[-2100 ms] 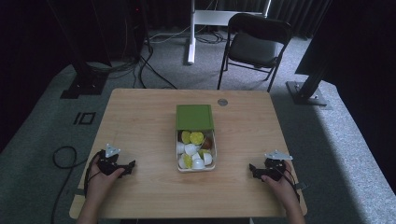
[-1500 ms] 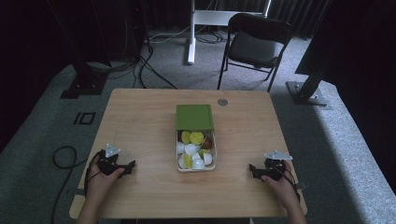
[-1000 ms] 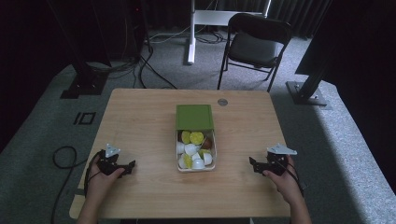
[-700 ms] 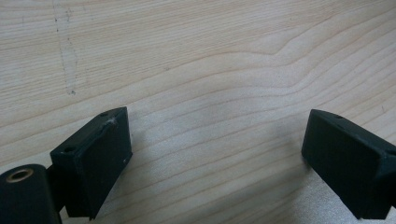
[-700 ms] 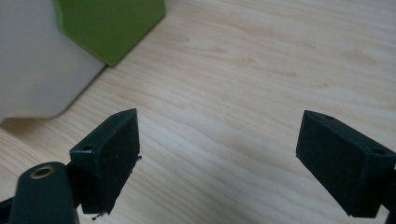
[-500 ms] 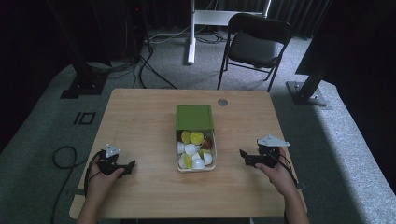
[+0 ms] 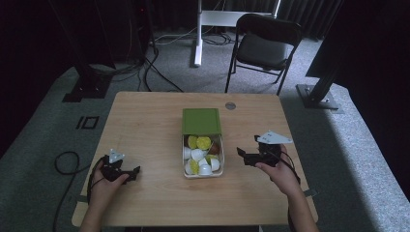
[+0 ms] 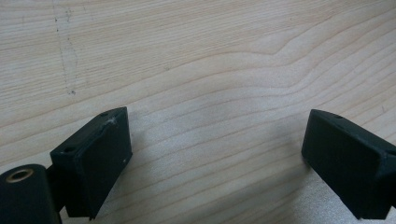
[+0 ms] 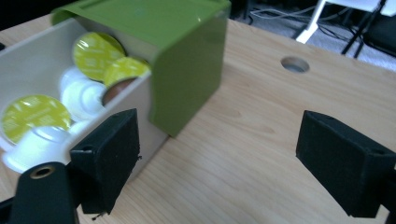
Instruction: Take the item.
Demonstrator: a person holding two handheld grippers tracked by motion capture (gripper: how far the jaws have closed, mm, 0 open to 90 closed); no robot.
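Box (image 7: 202,147) sits at the middle of the counter (image 7: 145,121), its long side running from 12 to 6 o'clock. A green lid (image 7: 201,121) covers the 12 o'clock half; the white 6 o'clock half is open and packed with capsules (image 7: 198,154), some with yellow-green foil tops, some white, and one that looks brown, though the high view is too coarse to be sure.

In the high view the right gripper (image 7: 246,157) is at 3 o'clock of the box, near its open half but not touching it, tips pointing toward 9 o'clock. A hand (image 7: 278,173) holds it from the 5 o'clock side. In the right gripper view its fingers (image 9: 109,156) stand wide apart with nothing between them but bare wood; the box's (image 9: 144,107) white wall and the green lid (image 9: 187,65) lie just beyond the one on that view's left. Capsules (image 9: 32,112) show over the wall. A round hole (image 9: 295,64) in the counter (image 9: 261,121) lies farther off.

The left gripper (image 7: 129,172) is at 8 o'clock of the box, well apart from it, near the counter's 6 o'clock edge, held by the other hand (image 7: 101,186). In the left gripper view its fingers (image 8: 100,151) are wide apart over plain wood grain (image 8: 201,70), gripping nothing.

A chair (image 7: 263,46) stands on the floor past the 12 o'clock edge.
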